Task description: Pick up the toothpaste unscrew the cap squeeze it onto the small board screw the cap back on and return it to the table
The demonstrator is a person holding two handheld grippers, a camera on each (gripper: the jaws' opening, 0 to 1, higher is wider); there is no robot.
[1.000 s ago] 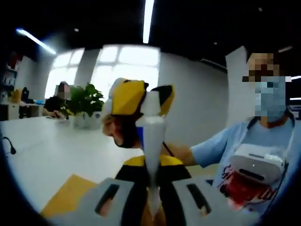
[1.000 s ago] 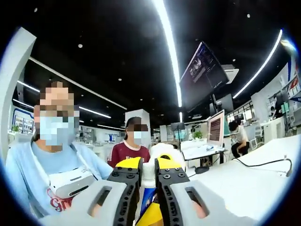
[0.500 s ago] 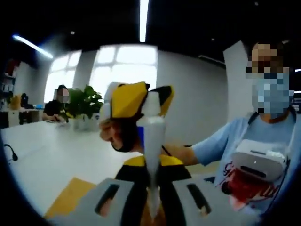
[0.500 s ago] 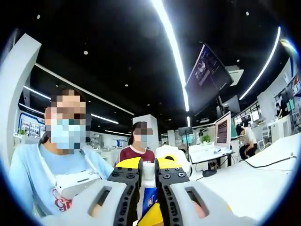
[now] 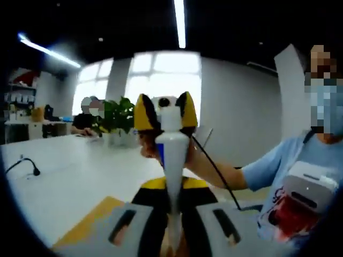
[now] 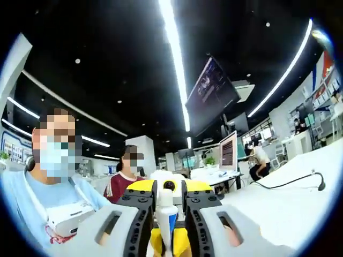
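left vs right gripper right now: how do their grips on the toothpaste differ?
The left gripper is shut on the flat tail of the toothpaste tube; the right gripper is shut on its white cap. In the left gripper view, the left gripper's jaws rise from below, while the right gripper's yellow tips point back toward the camera. Both hold the same tube, held up above the table.

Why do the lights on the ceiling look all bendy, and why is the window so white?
Left gripper view: the window is washed out by daylight, and the toothpaste tube looks soft. Right gripper view: the fisheye lens curves the ceiling light strips; the surroundings are dim, though the table is bright.
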